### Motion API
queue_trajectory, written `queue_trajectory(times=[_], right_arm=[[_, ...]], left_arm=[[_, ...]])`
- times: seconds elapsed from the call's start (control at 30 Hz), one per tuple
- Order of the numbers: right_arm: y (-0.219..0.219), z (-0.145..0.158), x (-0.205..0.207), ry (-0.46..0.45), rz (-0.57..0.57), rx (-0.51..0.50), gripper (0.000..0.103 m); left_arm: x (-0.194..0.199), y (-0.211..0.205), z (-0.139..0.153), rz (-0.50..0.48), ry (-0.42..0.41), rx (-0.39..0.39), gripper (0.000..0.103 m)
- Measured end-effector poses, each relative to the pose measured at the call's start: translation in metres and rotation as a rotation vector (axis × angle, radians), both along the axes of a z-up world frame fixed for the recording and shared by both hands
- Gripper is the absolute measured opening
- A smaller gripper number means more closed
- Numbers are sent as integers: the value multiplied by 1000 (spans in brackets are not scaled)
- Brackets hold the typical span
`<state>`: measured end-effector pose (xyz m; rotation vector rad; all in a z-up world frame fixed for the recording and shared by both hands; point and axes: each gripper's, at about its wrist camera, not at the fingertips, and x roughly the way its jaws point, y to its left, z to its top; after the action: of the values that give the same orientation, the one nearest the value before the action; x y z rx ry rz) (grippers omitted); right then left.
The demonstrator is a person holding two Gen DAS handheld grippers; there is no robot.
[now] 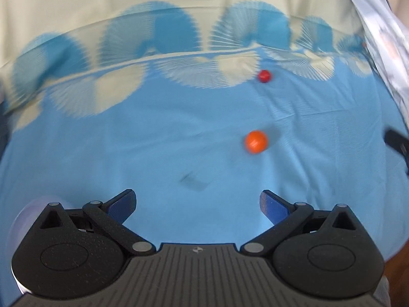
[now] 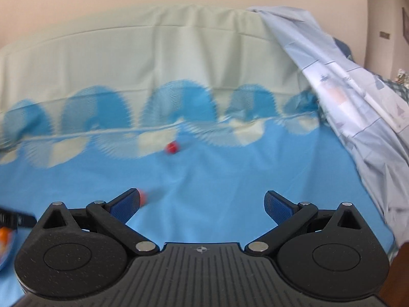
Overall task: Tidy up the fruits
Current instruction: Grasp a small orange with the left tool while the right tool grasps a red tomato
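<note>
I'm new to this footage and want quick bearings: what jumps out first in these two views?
Two small bright fruits on the blue bedsheet: an orange ball ahead of the open left gripper, and a red one farther back by the scalloped pattern. In the right wrist view, the orange ball peeks from behind the open right gripper's left finger.

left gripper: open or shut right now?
Open. In the left wrist view the left gripper has its blue fingers spread wide with only blue cloth between them; the orange ball lies ahead, untouched.
</note>
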<state>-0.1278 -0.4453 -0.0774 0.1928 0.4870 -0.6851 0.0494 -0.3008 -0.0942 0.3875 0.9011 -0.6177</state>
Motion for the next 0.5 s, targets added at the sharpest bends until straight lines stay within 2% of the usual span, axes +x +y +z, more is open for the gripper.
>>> queue_trajectory(times=[0.1,0.2,0.37,0.43,0.5], right_arm=[[-62,-30,43,5,77,16,102],[-115,-63,99,50,159,67,102],[-160,-107,194,84,270,107,102],[-167,-120,228,98,303,123,102],[-169,-131,254,93,305,120,102]], left_arm=[[20,-50,-33,-50,-3,32,103],[38,-85,-63,-95,27,49,103],[66,-117,-101,-110,59,64,101],[74,-118,-104,-101,76,14,90],[76,-118,-99,-107,62,-32,67]])
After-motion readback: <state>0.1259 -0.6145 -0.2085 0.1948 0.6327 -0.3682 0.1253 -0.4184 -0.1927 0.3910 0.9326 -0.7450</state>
